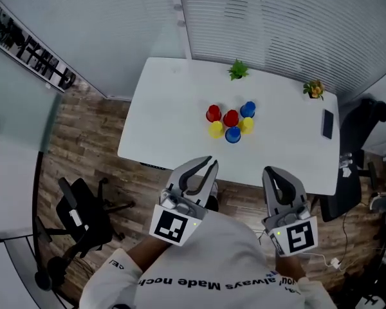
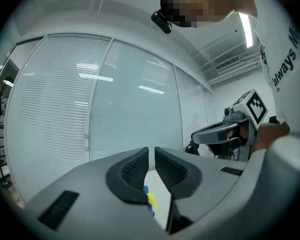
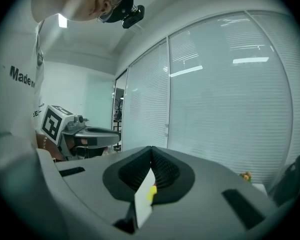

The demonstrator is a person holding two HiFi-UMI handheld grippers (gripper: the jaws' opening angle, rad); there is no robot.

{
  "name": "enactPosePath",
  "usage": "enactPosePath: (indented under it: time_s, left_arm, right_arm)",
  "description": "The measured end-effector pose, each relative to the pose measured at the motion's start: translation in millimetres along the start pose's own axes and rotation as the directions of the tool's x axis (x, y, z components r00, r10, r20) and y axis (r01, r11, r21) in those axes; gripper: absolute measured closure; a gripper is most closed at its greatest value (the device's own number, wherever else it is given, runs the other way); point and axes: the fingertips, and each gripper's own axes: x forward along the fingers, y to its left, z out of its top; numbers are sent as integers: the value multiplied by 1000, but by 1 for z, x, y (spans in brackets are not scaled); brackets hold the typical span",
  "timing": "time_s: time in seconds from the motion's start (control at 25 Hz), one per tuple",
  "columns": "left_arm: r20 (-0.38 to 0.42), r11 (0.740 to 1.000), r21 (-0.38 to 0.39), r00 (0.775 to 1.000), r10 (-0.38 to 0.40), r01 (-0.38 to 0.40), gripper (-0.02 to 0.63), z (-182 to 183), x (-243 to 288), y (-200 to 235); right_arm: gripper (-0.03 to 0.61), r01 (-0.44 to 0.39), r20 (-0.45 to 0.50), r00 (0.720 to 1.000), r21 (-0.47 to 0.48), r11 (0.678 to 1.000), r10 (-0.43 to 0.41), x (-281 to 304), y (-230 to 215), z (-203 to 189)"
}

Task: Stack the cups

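Note:
Several small cups stand clustered on the white table [image 1: 167, 121]: two red cups [image 1: 213, 113] [image 1: 231, 118], two blue cups [image 1: 248, 109] [image 1: 232, 134] and two yellow cups [image 1: 215, 129] [image 1: 246, 124]. They all stand apart, none stacked. My left gripper [image 1: 210, 162] hovers shut and empty at the table's near edge, short of the cups. My right gripper [image 1: 269, 172] is beside it, also shut and empty. Past the left gripper's [image 2: 151, 159] jaws a yellow cup [image 2: 151, 200] peeks through. Below the right gripper's [image 3: 151, 156] closed jaws, a bit of yellow cup [image 3: 152, 191] shows.
Two small potted plants [image 1: 238, 69] [image 1: 314, 89] stand at the table's far edge, and a dark phone [image 1: 327, 123] lies at its right. Black office chairs stand left [image 1: 83, 217] and right [image 1: 360, 153] of the table. Glass walls with blinds lie beyond.

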Motion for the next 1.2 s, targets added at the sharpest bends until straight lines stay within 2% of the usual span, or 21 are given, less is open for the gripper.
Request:
enactPosePath:
  time_s: [0.32, 0.56, 0.76, 0.88, 1.0, 1.2]
  left_arm:
    - [-4, 999, -9, 999, -42, 42, 563, -10, 53, 51]
    - [-33, 997, -20, 997, -75, 74, 563, -29, 78, 61]
    - [-77, 997, -48, 995, -68, 65, 556, -61, 87, 69]
    - [-114, 995, -69, 991, -73, 65, 486, -94, 92, 73]
    - [-162, 995, -55, 983, -91, 83, 421, -141, 100, 77]
    - [-318, 995, -16, 943, -102, 102, 393, -249, 113, 86]
  right_arm:
    - [572, 39, 1, 999, 10, 999, -39, 62, -33, 13]
    - [571, 62, -3, 998, 19, 998, -62, 80, -50, 12]
    - [571, 62, -10, 998, 33, 998, -61, 87, -55, 8]
    - [572, 55, -10, 998, 29, 998, -55, 88, -56, 8]
    - [571, 55, -10, 998, 27, 998, -55, 86, -56, 8]
    - [572, 61, -15, 998, 28, 998, -61, 85, -53, 5]
